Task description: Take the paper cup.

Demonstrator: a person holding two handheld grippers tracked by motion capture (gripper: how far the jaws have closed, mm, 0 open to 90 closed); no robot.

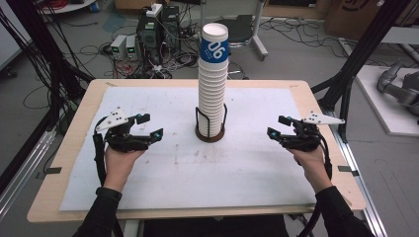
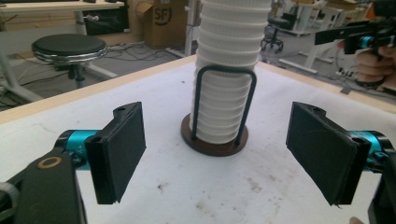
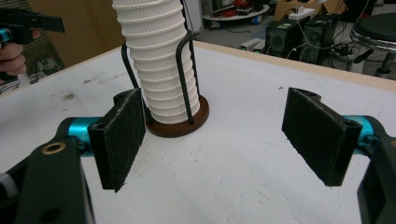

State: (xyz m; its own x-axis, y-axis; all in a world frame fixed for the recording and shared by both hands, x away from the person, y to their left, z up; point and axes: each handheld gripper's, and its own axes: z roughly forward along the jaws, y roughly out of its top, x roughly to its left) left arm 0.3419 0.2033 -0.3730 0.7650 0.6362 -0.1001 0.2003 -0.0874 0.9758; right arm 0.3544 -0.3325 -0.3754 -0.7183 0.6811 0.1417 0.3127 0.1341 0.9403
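I hold my left gripper (image 1: pixel 149 126) low over the white mat (image 1: pixel 247 168), on the left side of the table (image 1: pixel 74 123). My hand is under it and my arm comes up from the near edge. My right gripper (image 1: pixel 277 126) sits the same way on the right side. Both point in toward the middle.

In the middle stands a tall stack of cups (image 1: pixel 212 94). The cups are white with ridges. The top cup has a blue band with white writing that looks like "06". The stack sits in a black wire holder (image 1: pixel 210 129) with a round brown base.

In the left gripper view, the jaws are wide apart with nothing in them. The stack of cups (image 2: pixel 226 93) is ahead, well apart from the pads (image 2: pixel 126 144). In the right gripper view, the jaws are wide too and hold nothing. There the stack (image 3: pixel 156 65) is ahead and off to the left, behind the left pad (image 3: pixel 123 135). A brown box (image 2: pixel 161 21) past the table has "SF" on it.
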